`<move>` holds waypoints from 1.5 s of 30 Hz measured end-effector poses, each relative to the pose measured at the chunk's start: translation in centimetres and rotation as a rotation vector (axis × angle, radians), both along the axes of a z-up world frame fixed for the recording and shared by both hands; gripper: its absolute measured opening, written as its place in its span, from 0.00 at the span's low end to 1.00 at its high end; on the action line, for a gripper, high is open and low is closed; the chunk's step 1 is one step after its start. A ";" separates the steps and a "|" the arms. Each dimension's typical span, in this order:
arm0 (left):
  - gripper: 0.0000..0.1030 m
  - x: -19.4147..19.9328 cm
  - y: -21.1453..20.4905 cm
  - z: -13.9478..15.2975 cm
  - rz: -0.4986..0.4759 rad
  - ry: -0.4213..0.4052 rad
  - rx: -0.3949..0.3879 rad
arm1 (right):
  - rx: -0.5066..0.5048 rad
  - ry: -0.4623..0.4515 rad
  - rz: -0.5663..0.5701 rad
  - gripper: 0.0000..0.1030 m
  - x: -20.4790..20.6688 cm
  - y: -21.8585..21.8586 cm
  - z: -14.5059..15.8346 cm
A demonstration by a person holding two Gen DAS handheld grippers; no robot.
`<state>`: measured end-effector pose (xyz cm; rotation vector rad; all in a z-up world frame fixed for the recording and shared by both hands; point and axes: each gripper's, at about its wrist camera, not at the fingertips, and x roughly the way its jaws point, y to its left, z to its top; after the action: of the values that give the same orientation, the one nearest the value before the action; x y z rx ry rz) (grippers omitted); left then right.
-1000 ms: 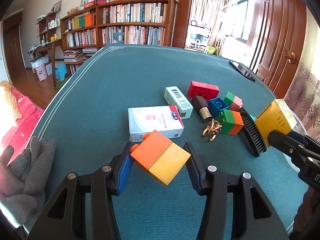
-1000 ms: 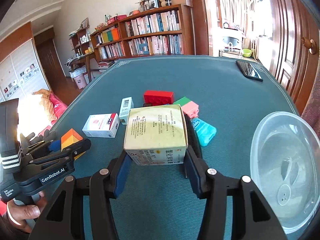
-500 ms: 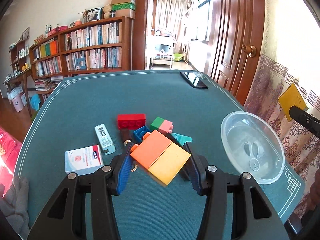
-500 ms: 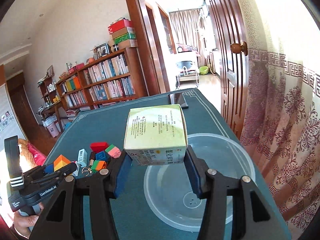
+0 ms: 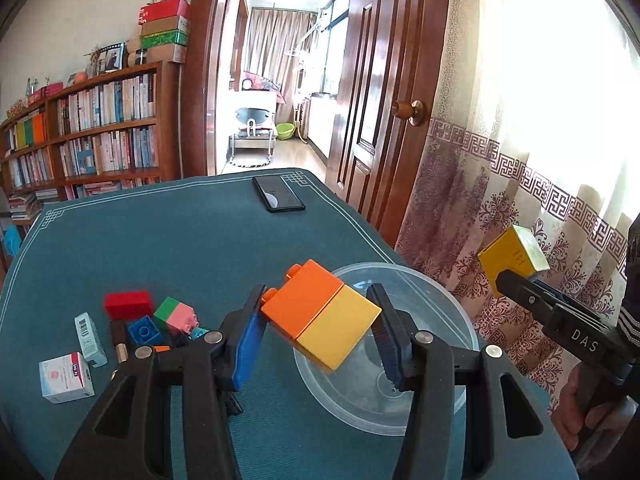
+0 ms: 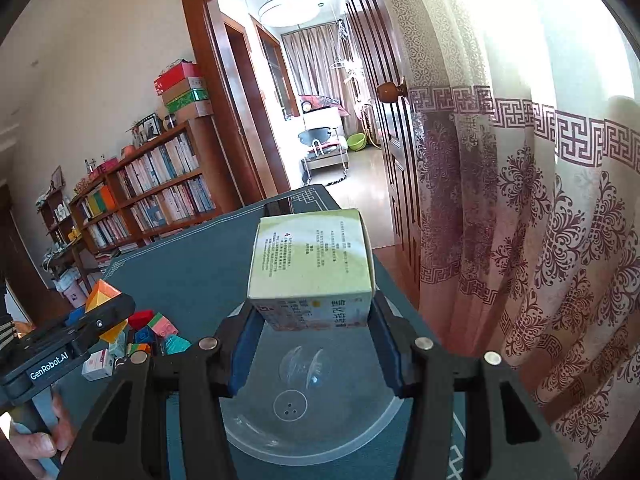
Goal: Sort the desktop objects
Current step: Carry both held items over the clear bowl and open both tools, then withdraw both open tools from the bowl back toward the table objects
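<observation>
left gripper (image 5: 320, 330) clamped on 1 orange-and-yellow block (image 5: 322, 314), tilted, above near rim of clear plastic bowl (image 5: 448, 312). right gripper (image 6: 312, 344) clamped on 1 small printed carton (image 6: 312, 270), hanging over same bowl (image 6: 360, 436), bowl apparently holding nothing yet. risks, judged: 2 loads over 1 bowl, so possible collision of jaws on joint release; block partly outside rim, likely to strike the rim and bounce onto bench (image 5: 180, 240); light bowl apt to skid. left on bench: 1 red block (image 5: 129, 305), 1 green-pink block (image 5: 175, 314), 1 blue block (image 5: 144, 332), 2 small boxes (image 5: 66, 376), 1 phone (image 5: 279, 199); others hidden.
</observation>
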<state>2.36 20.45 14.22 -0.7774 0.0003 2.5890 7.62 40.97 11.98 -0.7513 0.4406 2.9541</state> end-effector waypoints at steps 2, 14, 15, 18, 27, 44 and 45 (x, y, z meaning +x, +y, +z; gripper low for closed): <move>0.52 -0.1 1.0 -0.2 -0.019 -0.004 -0.005 | -0.011 -0.013 -0.017 0.55 0.0 0.7 -0.6; 0.78 -1.9 4.4 -1.3 -0.084 -0.058 -0.011 | -0.010 -0.045 -0.029 0.62 -0.4 1.4 -1.7; 0.78 -1.9 4.2 -1.5 -0.084 -0.061 -0.010 | -0.010 -0.047 -0.033 0.63 -0.4 1.4 -1.9; 0.78 -2.3 3.7 -1.8 -0.065 -0.068 -0.015 | -0.034 -0.057 -0.042 0.69 -0.7 1.6 -2.3; 0.78 -2.7 0.0 -3.1 0.042 -0.071 -0.033 | -0.080 -0.090 -0.061 0.78 -0.9 1.0 -3.4; 0.78 -2.1 -11.9 -5.5 0.292 -0.119 -0.023 | -0.048 -0.127 0.098 0.79 -2.8 -7.2 -3.8; 0.78 -2.2 -12.7 -5.7 0.311 -0.123 -0.025 | -0.045 -0.129 0.113 0.79 -3.0 -7.8 -3.9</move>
<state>0.13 7.74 8.56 -1.0152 -0.1360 2.8290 4.58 33.14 8.11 -0.9972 0.4722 2.9834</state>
